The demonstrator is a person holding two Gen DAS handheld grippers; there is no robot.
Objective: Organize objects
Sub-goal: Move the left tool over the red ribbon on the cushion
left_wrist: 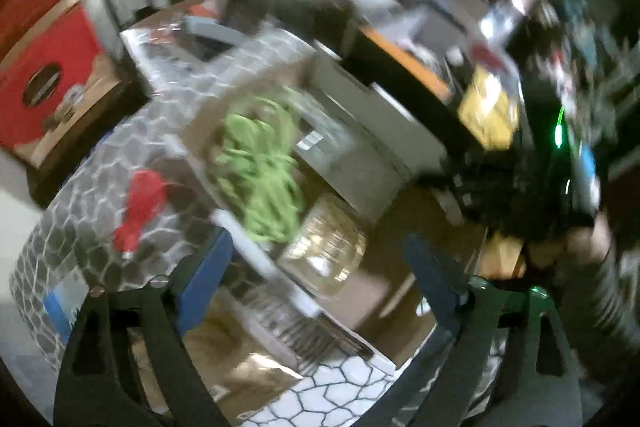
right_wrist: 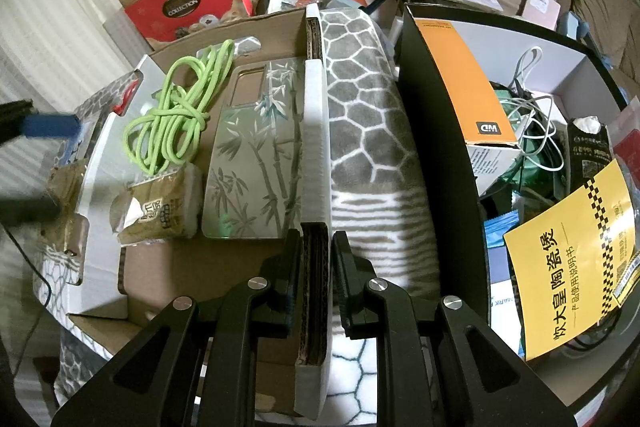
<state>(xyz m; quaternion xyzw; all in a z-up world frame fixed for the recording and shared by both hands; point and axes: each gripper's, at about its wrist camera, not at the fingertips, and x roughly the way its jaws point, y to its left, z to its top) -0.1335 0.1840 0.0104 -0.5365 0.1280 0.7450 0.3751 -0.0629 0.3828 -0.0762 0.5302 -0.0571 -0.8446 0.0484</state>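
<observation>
The right gripper [right_wrist: 316, 255] pinches the cardboard box's wall [right_wrist: 314, 147]; ahead-left inside lie a phone case [right_wrist: 256, 155], green cord [right_wrist: 176, 115] and tissue pack [right_wrist: 160, 207]. The left gripper [left_wrist: 316, 267] hangs wide open, empty, above a patterned blanket [left_wrist: 120, 147].

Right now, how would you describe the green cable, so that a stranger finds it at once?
Look into the shallow cardboard box whose right wall the right gripper pinches. The green cable lies bundled at its far left, beside the bamboo-printed phone case. It is the only bright lime, knotted cord there.
</observation>
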